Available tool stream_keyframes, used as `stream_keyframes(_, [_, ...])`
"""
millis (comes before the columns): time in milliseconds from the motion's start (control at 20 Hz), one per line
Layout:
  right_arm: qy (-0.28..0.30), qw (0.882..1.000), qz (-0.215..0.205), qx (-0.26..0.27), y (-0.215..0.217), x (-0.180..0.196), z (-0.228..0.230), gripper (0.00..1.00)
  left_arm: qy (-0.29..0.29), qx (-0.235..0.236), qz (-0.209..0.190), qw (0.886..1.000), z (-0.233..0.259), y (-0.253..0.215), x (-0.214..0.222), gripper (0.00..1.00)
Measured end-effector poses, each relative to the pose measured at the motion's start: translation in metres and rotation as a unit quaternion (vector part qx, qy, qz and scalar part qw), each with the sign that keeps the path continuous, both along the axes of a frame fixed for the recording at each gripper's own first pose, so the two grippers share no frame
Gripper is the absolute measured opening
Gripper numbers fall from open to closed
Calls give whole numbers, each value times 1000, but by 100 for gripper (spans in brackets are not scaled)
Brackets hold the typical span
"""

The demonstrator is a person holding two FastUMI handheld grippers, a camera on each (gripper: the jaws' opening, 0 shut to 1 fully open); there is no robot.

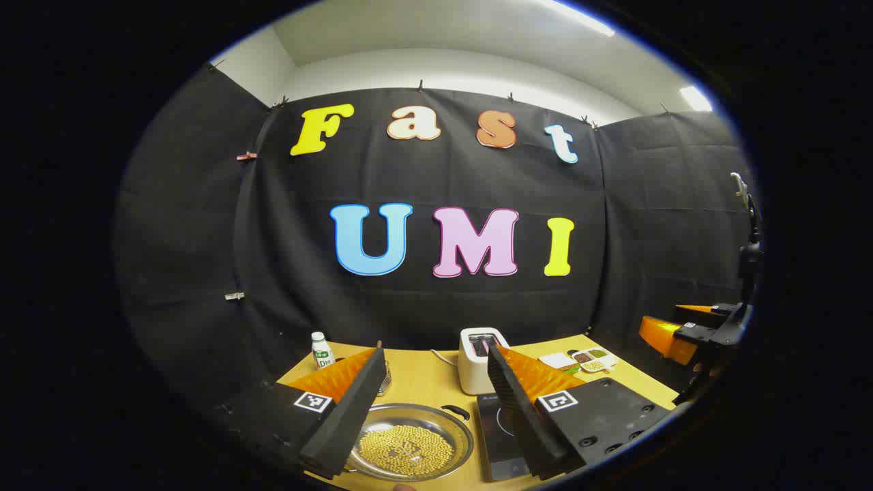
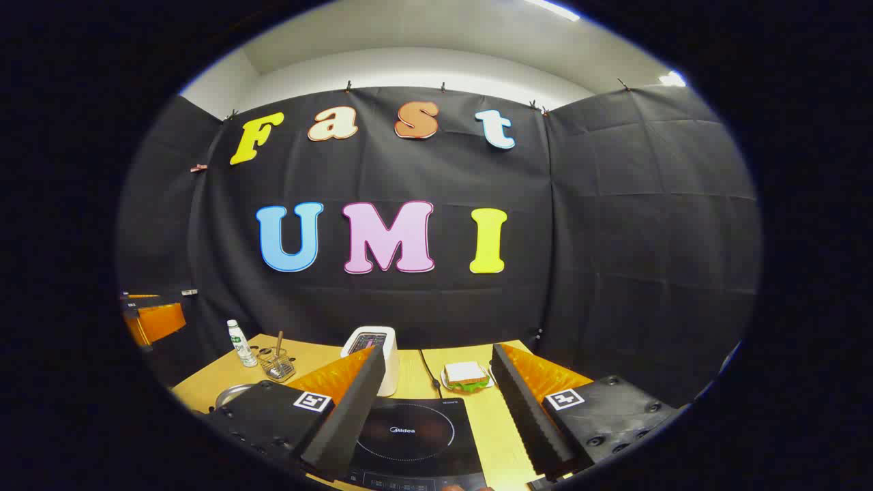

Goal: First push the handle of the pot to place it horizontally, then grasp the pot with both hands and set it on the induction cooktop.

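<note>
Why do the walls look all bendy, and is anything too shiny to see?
Left gripper view: the fisheye lens bends the wall and table; the pot stays sharp, little glare. Right gripper view: same bending; the cooktop shows a dim reddish reflection; ceiling lights blow out white.

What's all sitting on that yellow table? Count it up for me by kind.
Cookware: 1, the pot of beans.
Appliances: 2, the induction cooktop and the toaster.
Food: 2, the sandwich and the snack tray.
Bottles: 1, the small bottle.
Wire holders: 1, the wire basket.
Total: 7
</note>
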State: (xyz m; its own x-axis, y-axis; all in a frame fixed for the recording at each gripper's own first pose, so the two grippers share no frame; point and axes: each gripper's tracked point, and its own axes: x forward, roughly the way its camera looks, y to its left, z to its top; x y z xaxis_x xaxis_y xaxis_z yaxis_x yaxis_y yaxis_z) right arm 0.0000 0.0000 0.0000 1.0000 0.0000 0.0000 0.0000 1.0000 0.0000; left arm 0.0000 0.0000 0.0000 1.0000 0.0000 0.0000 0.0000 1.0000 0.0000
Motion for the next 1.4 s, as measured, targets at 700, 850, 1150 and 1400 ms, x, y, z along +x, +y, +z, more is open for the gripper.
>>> stream_keyframes(700, [-9, 999, 30, -6, 0, 2, 10, 98, 26, -23, -10, 999, -14, -17, -3, 94])
stream_keyframes(850, [-17, 999, 35, -11, 0, 2, 14, 98, 23, -38, -4, 999, -11, -14, -3, 94])
stream_keyframes(1150, [-20, 999, 42, -8, 4, 0, 16, 98, 37, -47, 3, 998, -21, -4, -2, 94])
stream_keyframes(1400, [-18, 999, 38, -11, 2, -5, 14, 96, 57, -45, 13, 997, -28, 13, 5, 94])
